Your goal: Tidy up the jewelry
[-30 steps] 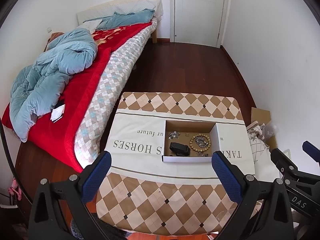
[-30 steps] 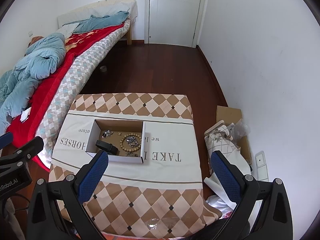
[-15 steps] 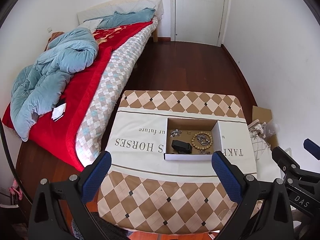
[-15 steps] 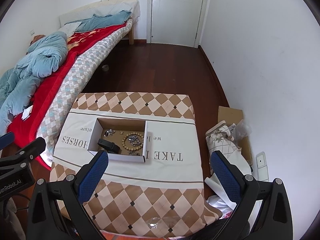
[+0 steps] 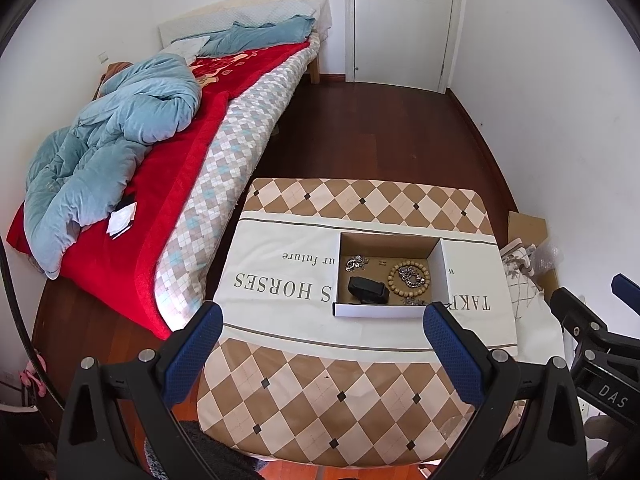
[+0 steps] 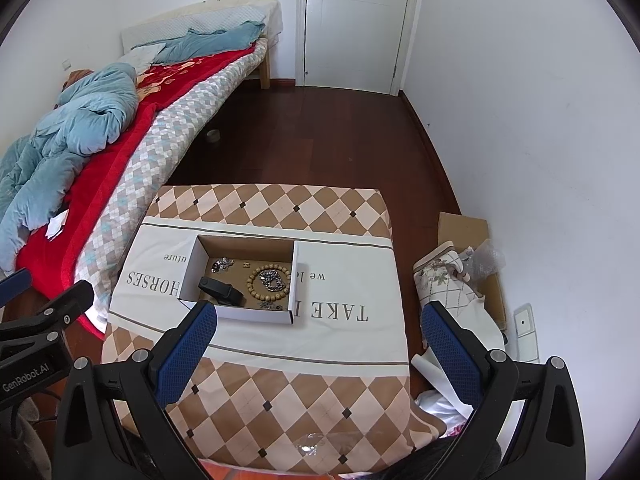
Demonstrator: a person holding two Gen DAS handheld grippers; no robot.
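Since the earlier frame both views have backed slightly from the box (image 5: pixel 390 312). We see inside it a bead bracelet (image 5: pixel 408 276), black case (image 5: pixel 368 290) and silver pieces (image 5: pixel 356 262). Left gripper (image 5: pixel 322 322) and right gripper (image 6: pixel 318 320) gape wide, empty. The bed (image 5: pixel 224 152) lies beyond the box's left.

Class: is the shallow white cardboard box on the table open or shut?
Open: the shallow white cardboard box has no lid; a wooden bead bracelet shows inside.
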